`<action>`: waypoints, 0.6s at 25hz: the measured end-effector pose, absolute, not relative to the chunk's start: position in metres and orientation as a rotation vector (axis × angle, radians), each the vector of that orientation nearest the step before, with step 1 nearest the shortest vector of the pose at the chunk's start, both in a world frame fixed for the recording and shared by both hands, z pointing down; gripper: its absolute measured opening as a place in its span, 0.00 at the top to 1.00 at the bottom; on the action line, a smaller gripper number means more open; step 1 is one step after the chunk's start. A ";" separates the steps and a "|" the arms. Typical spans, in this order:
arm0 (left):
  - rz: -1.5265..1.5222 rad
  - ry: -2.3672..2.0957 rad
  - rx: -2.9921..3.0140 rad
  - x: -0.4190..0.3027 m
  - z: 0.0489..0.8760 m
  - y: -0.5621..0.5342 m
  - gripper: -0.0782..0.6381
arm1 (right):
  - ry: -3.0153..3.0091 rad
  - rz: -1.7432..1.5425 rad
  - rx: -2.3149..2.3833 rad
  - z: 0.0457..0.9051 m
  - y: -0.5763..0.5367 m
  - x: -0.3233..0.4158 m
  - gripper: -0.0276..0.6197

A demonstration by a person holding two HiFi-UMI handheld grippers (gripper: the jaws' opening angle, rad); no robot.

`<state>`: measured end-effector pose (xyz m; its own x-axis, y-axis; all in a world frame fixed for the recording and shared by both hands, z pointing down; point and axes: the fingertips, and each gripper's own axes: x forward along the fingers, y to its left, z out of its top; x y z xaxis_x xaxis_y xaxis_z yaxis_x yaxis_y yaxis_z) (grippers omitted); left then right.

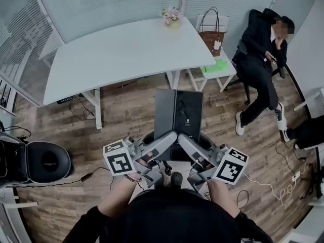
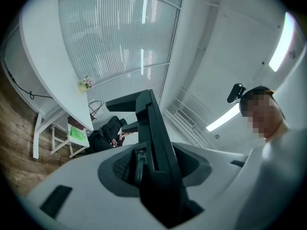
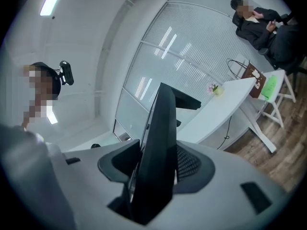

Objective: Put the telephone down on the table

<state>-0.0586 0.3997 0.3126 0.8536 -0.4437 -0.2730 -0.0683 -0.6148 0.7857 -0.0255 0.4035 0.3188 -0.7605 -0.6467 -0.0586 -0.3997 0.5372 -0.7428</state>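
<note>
**A:** Where is the telephone (image 1: 178, 110)?

**B:** In the air over the wood floor (image 1: 126, 116), on the near side of the white table (image 1: 121, 49). None of it rests on the tabletop. It is a black flat slab with its broad face turned up toward the head view.

**A:** What holds it?

**B:** The 2 grippers, both at its near edge. The left gripper (image 1: 169, 137) comes in from the left and the right gripper (image 1: 185, 139) from the right, so their tips meet almost side by side under that edge.

**A:** How do the left jaws stand?

**B:** The left gripper view shows the slab edge-on in the gap, with the jaws clamped on its 2 faces.

**A:** And the right?

**B:** The same. In the right gripper view the dark slab fills the gap and the jaws are closed on it.

**A:** What is on the table?

**B:** 1 small pot of flowers (image 1: 171, 15) at its far edge.

**A:** Anything else around?

**B:** A brown bag (image 1: 211, 38) stands just right of the table's far corner. A person (image 1: 259, 54) in dark clothes sits further right, well apart from the telephone.
</note>
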 end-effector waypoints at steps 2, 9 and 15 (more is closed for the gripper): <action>-0.562 -0.359 2.190 -0.064 0.313 0.402 0.61 | 2.442 -1.064 -0.876 0.319 0.406 -0.031 0.63; -0.552 -0.307 2.201 -0.082 0.313 0.407 0.61 | 2.424 -1.031 -0.929 0.320 0.412 -0.049 0.63; -0.532 -0.282 2.205 -0.091 0.322 0.424 0.61 | 2.415 -1.027 -0.958 0.329 0.430 -0.059 0.63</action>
<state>-0.0913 0.4242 0.3221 0.8850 -0.3731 -0.2786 -0.0217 -0.6306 0.7758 -0.0588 0.4304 0.3290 -0.7118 -0.7006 -0.0507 -0.4496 0.5099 -0.7334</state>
